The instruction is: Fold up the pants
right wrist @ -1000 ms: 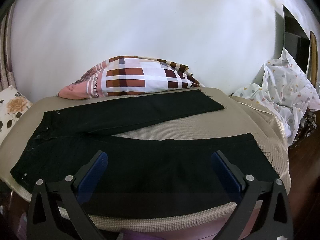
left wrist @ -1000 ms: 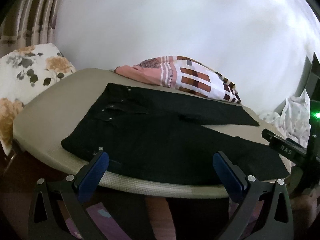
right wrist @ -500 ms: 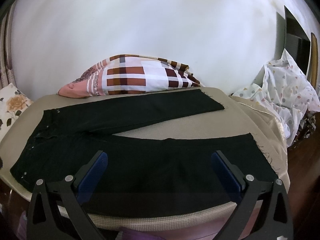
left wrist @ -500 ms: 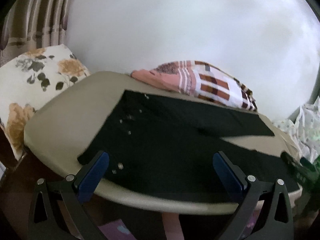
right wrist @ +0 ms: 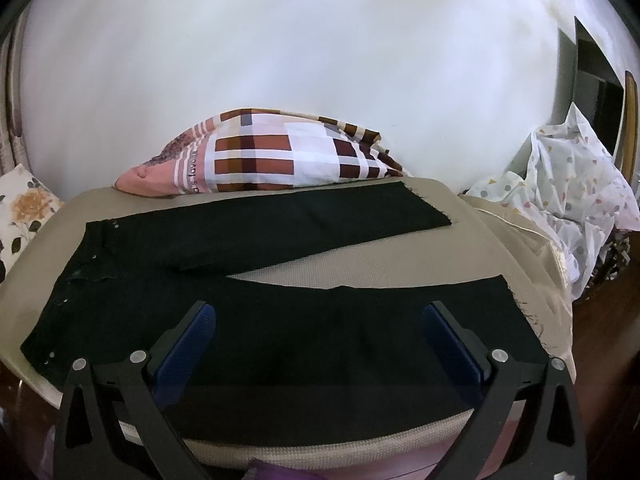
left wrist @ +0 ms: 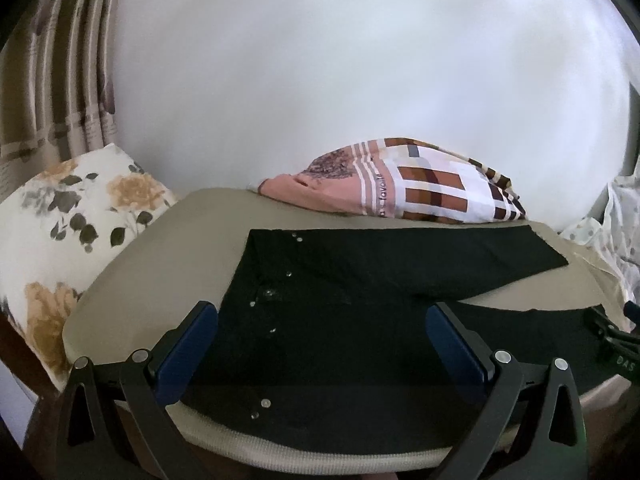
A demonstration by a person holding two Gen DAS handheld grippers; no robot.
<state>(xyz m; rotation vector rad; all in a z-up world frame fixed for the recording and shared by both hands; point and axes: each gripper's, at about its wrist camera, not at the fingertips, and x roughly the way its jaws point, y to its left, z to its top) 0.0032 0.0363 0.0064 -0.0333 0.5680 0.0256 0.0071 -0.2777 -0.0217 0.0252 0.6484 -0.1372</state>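
Two legs of the black pants [right wrist: 256, 332] lie splayed in a V on the beige pad [right wrist: 392, 268], waistband to your left, hems to your right, so the long axis runs left to right across both views. Nothing is folded yet. Your left gripper [left wrist: 322, 350] hangs over the waist end, fingers spread wide and holding nothing; the rivets near the near-left corner sit just below its left finger. Your right gripper [right wrist: 318, 346] hangs over the near leg, also spread and empty, with the frayed hem off to its right. So the left is nearer the waistband, the right nearer the hem. The likely first move is to bring the near leg away from you onto the far leg [right wrist: 304, 224]. Behind that lies a checked pillow [right wrist: 280, 156], with a floral cushion [left wrist: 68, 224] at far left.
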